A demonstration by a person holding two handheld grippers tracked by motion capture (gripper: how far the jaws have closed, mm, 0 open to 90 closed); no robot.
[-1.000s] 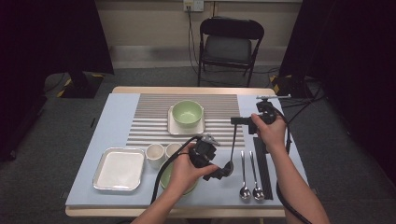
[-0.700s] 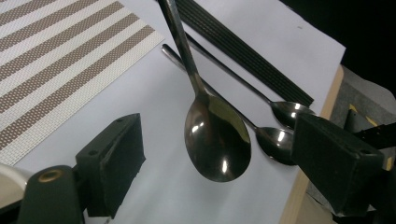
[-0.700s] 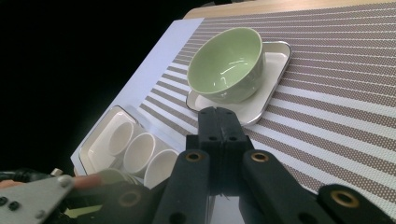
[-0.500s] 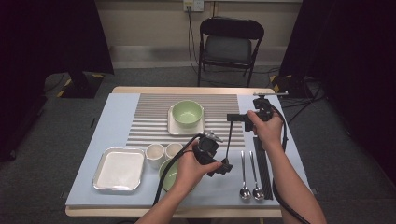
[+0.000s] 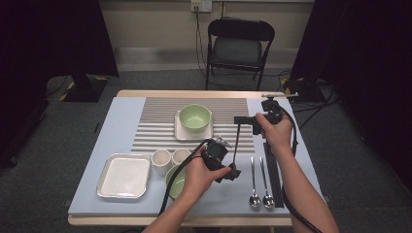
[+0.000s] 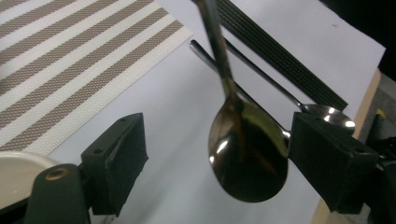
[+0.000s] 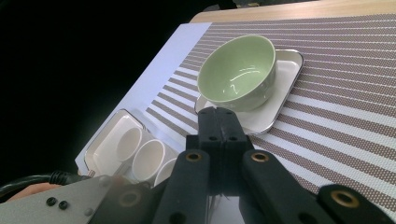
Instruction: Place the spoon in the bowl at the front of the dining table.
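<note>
Since a second ago the right gripper (image 5: 241,119) has drifted a little toward the upper left of the high view, and the spoon (image 5: 236,145) it carries has come with it; the left gripper (image 5: 227,171) has hardly budged. The right claw is pressed together on the top of the spoon's handle, as its own view shows, with the jaws meeting in front of the green bowl (image 7: 237,71). The spoon hangs in the air right of centre in the high view, long axis nearly upright in the frame, handle end up at the right gripper, bowl end down at the left one. In the left gripper view the spoon's bowl (image 6: 246,151) hangs between the two pads (image 6: 122,161), which stand spread, the left one clear of it and the right one just beside its edge; whether that one touches I cannot tell. Counting what lies on the table (image 5: 121,111): two more spoons (image 5: 260,182) side by side at lower right, two green bowls, two white cups (image 5: 170,159), two white trays (image 5: 124,176), one striped mat (image 5: 155,121), and a black ribbed strip (image 5: 273,170) beside the spoons.
</note>
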